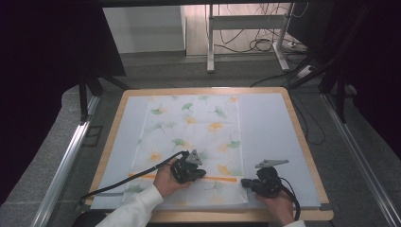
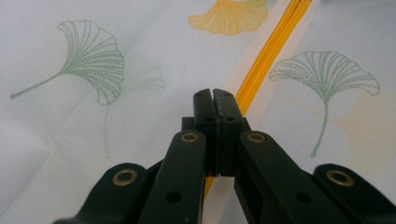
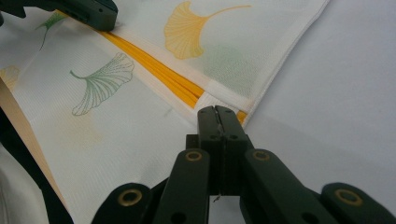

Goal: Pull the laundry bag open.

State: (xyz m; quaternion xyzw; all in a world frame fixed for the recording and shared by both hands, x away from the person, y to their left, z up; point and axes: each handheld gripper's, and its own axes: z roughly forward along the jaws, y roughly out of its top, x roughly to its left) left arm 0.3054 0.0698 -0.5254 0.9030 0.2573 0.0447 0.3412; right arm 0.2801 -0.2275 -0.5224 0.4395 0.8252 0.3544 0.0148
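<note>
Mesh bag flat on the worktop, both grippers at its zip.

The worktop carries the bag at centre, its orange zip along the near edge. The left gripper sits mid-zip, the right gripper at the right end; both jaws look pressed together, with any hold hidden. A snagged zip could drag the light bag.

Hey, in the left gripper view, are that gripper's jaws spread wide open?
No, the left gripper has its jaws pressed together over the orange zipper.
</note>
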